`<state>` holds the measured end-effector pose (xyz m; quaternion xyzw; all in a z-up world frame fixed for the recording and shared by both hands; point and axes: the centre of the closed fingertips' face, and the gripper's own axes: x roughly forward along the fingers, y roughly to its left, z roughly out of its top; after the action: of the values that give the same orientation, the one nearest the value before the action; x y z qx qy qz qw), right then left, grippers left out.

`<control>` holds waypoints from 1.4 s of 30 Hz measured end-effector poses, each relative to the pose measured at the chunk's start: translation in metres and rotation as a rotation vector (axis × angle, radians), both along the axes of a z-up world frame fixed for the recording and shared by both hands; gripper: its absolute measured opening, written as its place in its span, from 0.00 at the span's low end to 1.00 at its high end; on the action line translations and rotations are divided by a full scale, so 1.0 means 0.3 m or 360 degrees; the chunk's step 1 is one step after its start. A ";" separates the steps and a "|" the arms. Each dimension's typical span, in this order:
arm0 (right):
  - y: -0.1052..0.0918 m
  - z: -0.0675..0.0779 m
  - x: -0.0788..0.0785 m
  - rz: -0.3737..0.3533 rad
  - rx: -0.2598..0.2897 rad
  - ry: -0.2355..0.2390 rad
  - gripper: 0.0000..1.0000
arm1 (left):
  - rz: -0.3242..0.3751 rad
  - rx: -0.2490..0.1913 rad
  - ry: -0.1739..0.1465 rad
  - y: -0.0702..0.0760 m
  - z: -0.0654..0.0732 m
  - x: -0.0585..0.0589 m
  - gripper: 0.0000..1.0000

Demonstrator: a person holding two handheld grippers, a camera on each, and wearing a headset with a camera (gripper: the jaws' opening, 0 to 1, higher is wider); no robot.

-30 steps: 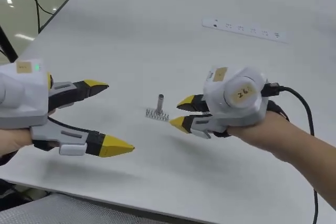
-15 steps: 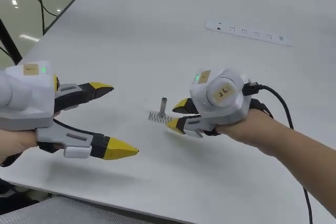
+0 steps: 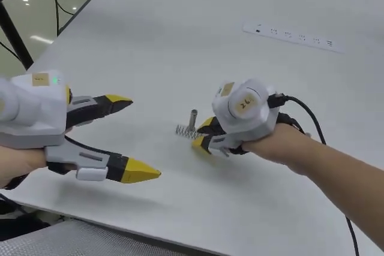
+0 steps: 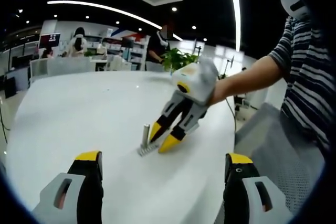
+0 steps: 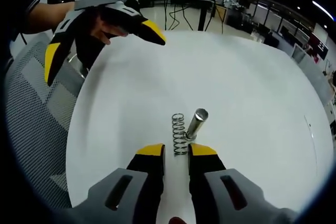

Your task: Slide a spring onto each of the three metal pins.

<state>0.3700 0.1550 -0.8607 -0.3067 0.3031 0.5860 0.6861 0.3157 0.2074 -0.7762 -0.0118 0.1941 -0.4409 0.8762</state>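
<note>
1. My left gripper [image 3: 143, 137] hangs well to the left of the pin [image 3: 193, 119], above the table [image 3: 180, 28]; its jaws stand wide apart with nothing between them; I judge it parked there so that it leaves the work free for the other tool.

2. The pin stands upright on the table; one spring [image 3: 185, 130] lies flat at the foot of the pin, on its left side in the head view; the spring is not yet on the pin, so I judge the first fitting not yet done.

3. My right gripper [image 3: 201, 134] sits just right of the pin, low over the table, tips aimed at the spring; in the right gripper view [image 5: 177, 150] the jaws stand narrow, with a slim gap; the near end of the spring [image 5: 179, 134] reaches into that gap; I judge the narrow setting suits so thin a part.

4. Far behind the pin and to its right lies a power strip [image 3: 294, 35].

5. Hard to make out: whether the jaws touch the coils; whether the spring touches the foot of the pin [image 5: 196, 123]; in the head view the right gripper's housing covers its jaw roots.
</note>
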 end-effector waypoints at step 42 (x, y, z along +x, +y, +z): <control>-0.217 0.154 -0.079 0.0104 0.0007 -0.0102 0.07 | -0.0281 0.0002 0.0096 -0.150 -0.019 -0.052 0.86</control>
<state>0.3463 0.0899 -0.8146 -0.3337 0.2695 0.5986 0.6766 0.3002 0.1623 -0.7819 -0.0073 0.2211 -0.5157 0.8277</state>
